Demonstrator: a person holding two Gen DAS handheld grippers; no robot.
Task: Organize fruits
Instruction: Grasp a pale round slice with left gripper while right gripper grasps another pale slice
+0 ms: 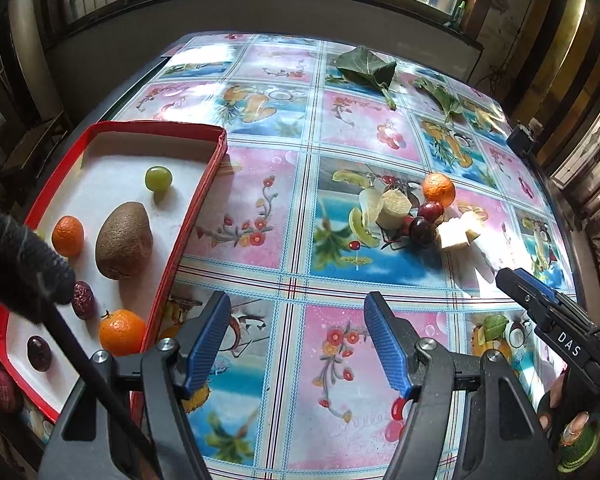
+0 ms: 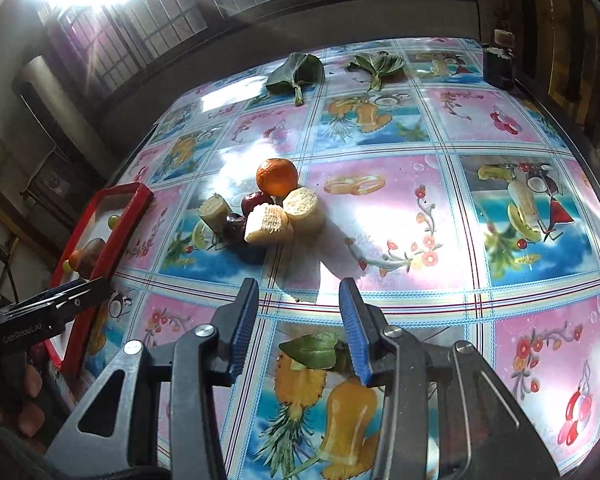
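Loose pile mid-table on the patterned tablecloth (image 2: 380, 208): one mandarin (image 2: 277, 177), two dark red cherries (image 2: 256, 201) and three pale cut sugarcane stubs (image 2: 268, 224), cut faces pointing different ways. Red-rimmed tray (image 1: 188, 208) at the table's left edge holds a brown kiwi (image 1: 124, 240), long axis running away from the camera, a green grape (image 1: 158, 178) and mandarins. Left gripper (image 1: 296, 332) and right gripper (image 2: 299, 320) hover over bare cloth near the pile, jaws parted and empty.

Left gripper (image 1: 296, 312): jaws parted wide, nothing between the pads, pitched steeply downward. Right gripper (image 2: 299, 300): jaws parted more narrowly, likewise empty, angled downward. Both sit close together, side by side
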